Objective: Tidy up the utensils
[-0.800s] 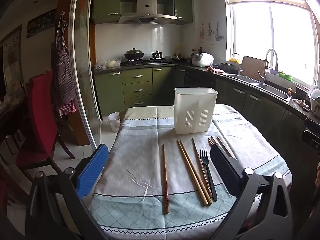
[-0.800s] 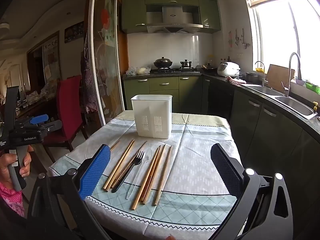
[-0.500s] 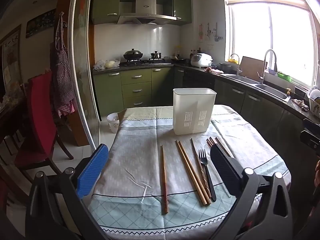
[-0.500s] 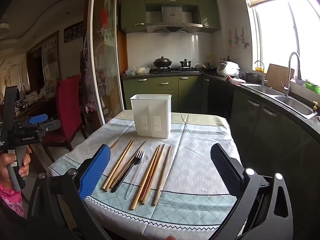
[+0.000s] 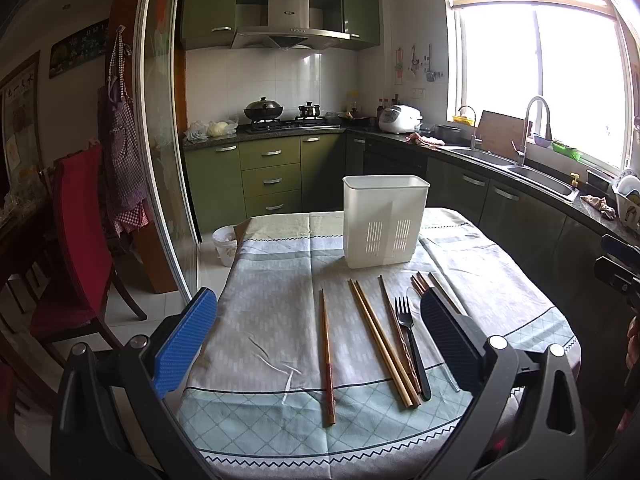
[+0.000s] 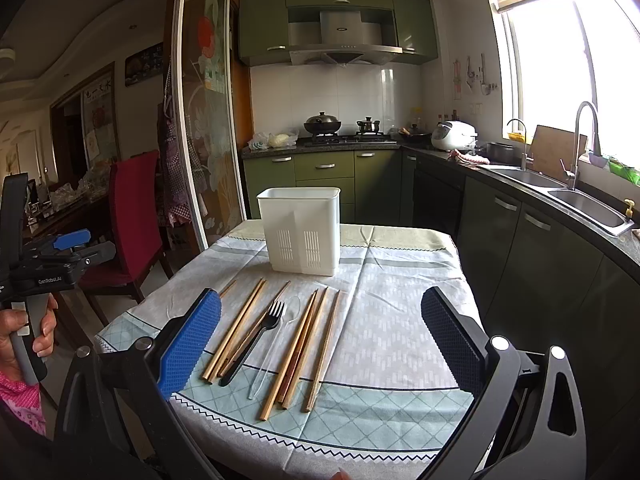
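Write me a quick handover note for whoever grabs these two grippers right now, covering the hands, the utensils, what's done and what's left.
Left gripper: fingers wide open, empty, hovering over the near edge of the table.
Right gripper: fingers wide open, empty, also above the near edge.
White utensil holder: upright at the far side of the table; nothing shows above its rim.
Utensils: wooden chopsticks, a black fork and a clear spoon lie side by side on the cloth in front of the holder.
Done: nothing picked up.
Left: pick up every utensil and put it in the holder.
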### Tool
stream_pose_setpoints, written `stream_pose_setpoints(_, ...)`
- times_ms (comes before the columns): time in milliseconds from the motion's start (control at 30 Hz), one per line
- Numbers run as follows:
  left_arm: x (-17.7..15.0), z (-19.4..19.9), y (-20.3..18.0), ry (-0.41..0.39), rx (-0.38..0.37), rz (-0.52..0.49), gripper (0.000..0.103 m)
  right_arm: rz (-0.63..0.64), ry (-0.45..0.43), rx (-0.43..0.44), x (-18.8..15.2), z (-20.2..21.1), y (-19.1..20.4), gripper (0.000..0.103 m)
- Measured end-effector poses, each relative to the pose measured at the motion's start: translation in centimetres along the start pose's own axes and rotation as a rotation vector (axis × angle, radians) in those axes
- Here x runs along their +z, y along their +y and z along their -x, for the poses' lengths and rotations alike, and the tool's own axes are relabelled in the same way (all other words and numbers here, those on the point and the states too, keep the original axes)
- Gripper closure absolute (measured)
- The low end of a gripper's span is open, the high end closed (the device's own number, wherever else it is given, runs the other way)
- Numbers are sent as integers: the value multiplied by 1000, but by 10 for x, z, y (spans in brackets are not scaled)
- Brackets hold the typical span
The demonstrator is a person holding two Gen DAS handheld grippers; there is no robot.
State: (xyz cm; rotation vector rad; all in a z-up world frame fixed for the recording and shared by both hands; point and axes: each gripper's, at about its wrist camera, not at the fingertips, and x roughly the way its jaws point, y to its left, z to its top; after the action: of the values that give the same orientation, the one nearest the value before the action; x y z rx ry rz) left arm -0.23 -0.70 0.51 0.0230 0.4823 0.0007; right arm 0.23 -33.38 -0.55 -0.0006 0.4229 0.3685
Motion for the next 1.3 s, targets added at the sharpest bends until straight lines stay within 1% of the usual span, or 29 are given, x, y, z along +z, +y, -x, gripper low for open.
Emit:
stream_pose_setpoints(933,-4,-2,0,6,-2,3,6,-1,8,-2,0,-4,-2,4)
stream_pose_setpoints(967,-4,-2,0,6,-1,3,6,-4,9,-4,-5,-9,-2,4)
stream_pose_setpoints(1300,-5,-3,1,7,-3,4,6,-4,12,-4,-6,-9,-2,4)
